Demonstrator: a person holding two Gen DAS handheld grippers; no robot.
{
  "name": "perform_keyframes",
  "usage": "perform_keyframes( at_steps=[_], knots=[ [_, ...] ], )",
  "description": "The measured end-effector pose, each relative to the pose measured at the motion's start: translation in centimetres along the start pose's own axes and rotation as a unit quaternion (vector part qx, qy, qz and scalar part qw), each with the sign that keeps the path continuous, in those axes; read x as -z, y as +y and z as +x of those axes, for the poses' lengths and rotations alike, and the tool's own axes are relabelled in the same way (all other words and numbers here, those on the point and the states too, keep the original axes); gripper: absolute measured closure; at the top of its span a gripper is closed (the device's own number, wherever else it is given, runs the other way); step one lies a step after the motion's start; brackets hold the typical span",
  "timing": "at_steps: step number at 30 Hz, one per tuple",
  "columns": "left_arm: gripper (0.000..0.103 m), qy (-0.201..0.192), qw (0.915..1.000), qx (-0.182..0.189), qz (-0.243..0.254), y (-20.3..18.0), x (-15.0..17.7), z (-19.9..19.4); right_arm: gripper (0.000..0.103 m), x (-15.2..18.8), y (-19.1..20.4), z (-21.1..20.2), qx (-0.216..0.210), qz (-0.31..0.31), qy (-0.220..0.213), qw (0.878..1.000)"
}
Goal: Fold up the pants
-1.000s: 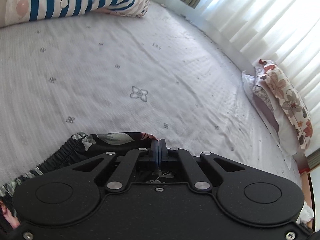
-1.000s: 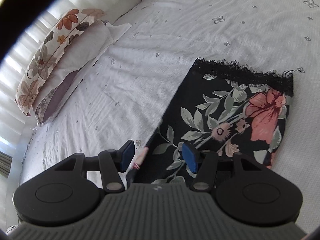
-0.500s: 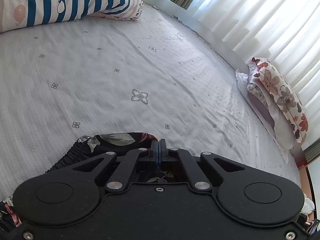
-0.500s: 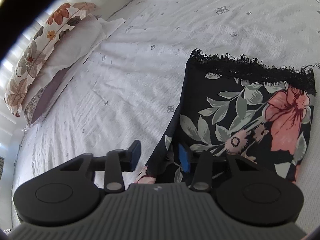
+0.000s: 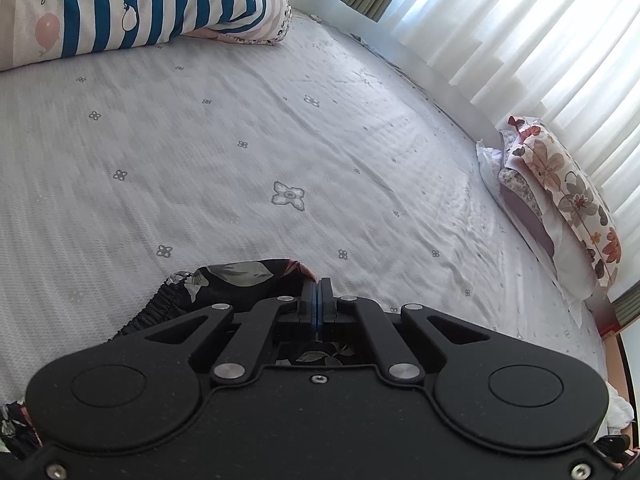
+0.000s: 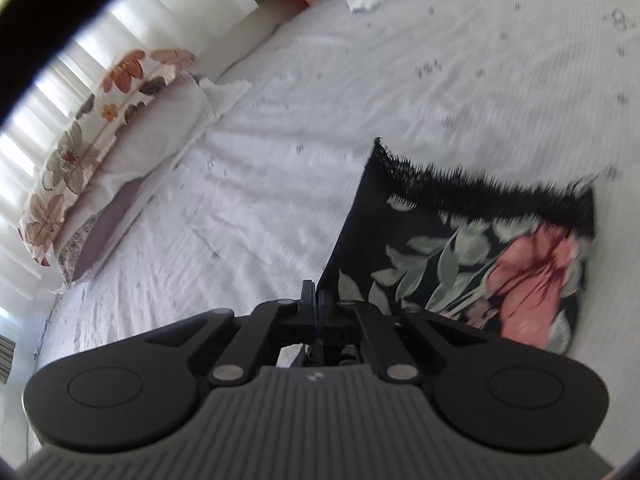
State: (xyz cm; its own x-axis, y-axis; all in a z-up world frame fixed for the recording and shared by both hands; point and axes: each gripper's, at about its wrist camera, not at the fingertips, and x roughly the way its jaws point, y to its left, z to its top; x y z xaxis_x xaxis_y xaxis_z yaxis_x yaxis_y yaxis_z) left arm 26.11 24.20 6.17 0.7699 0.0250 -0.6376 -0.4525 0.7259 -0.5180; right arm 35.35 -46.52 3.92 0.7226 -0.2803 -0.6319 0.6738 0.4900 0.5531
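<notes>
Low in each frame, both grippers were pinched shut on the pants, likely to lift one side for a fold: the left gripper at the waistband, the right gripper on the pants edge, spread over the bed.

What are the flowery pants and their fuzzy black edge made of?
Pants: seemingly thin, soft woven cloth with a matte flower print; they lie limp on the bed. Edge: looks like black lace with a frayed fringe, though blurred. Waistband: gathered, so probably elastic.
</notes>
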Motion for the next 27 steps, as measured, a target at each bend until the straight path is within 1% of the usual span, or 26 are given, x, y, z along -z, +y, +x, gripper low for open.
perform_keyframes(
  at_steps=[5, 6, 7, 10, 15, 17, 18, 19, 20, 22, 24, 26, 27],
  knots=[
    [0.103, 0.002, 1.0, 0.002, 0.001, 0.0, 0.0, -1.9, 0.101, -2.0, -1.3, -4.8, 0.004, -0.006, -0.017, 1.0],
    [0.103, 0.003, 1.0, 0.002, 0.003, 0.1, 0.1, -2.3, 0.101, -2.6, -2.3, -6.7, 0.002, -0.001, -0.016, 1.0],
    [0.103, 0.004, 1.0, 0.001, 0.005, 0.1, 0.2, -2.8, 0.101, -2.6, -2.3, -6.7, 0.002, -0.001, -0.016, 1.0],
    [0.103, 0.008, 0.9999, 0.004, 0.009, 0.3, 0.6, -4.0, 0.101, -2.9, -4.0, -9.4, 0.002, 0.001, -0.016, 1.0],
    [0.103, 0.019, 0.9997, 0.008, 0.014, 0.9, 1.3, -6.0, 0.101, -2.4, -7.5, -13.6, 0.003, 0.008, -0.013, 1.0],
    [0.103, 0.021, 0.9996, 0.006, 0.018, 1.0, 1.6, -6.4, 0.101, -2.3, -9.1, -14.7, 0.007, 0.015, -0.008, 1.0],
    [0.103, 0.023, 0.9995, 0.002, 0.021, 0.9, 1.8, -6.5, 0.1, -2.1, -9.9, -14.8, 0.006, 0.017, 0.003, 1.0],
    [0.103, 0.025, 0.9994, -0.002, 0.022, 1.0, 1.9, -6.4, 0.097, -1.8, -10.5, -14.6, -0.008, 0.022, 0.023, 0.999],
    [0.103, 0.028, 0.9994, -0.004, 0.021, 1.0, 2.0, -6.3, 0.089, -1.4, -11.1, -14.3, -0.024, 0.031, 0.043, 0.998],
    [0.103, 0.031, 0.9994, -0.004, 0.016, 1.0, 2.1, -6.1, 0.085, -0.3, -11.9, -13.6, -0.043, 0.052, 0.077, 0.995],
    [0.103, 0.033, 0.9994, -0.003, 0.011, 1.0, 2.0, -6.0, 0.077, 1.4, -11.9, -12.7, -0.063, 0.059, 0.096, 0.992],
    [0.103, 0.036, 0.9993, -0.002, 0.007, 0.9, 1.7, -5.9, 0.06, 3.1, -11.4, -11.8, -0.089, 0.069, 0.115, 0.987],
    [0.103, 0.038, 0.9993, 0.0, 0.004, 1.0, 1.6, -5.9, 0.059, 4.0, -11.1, -11.4, -0.101, 0.075, 0.127, 0.984]
  ],
)
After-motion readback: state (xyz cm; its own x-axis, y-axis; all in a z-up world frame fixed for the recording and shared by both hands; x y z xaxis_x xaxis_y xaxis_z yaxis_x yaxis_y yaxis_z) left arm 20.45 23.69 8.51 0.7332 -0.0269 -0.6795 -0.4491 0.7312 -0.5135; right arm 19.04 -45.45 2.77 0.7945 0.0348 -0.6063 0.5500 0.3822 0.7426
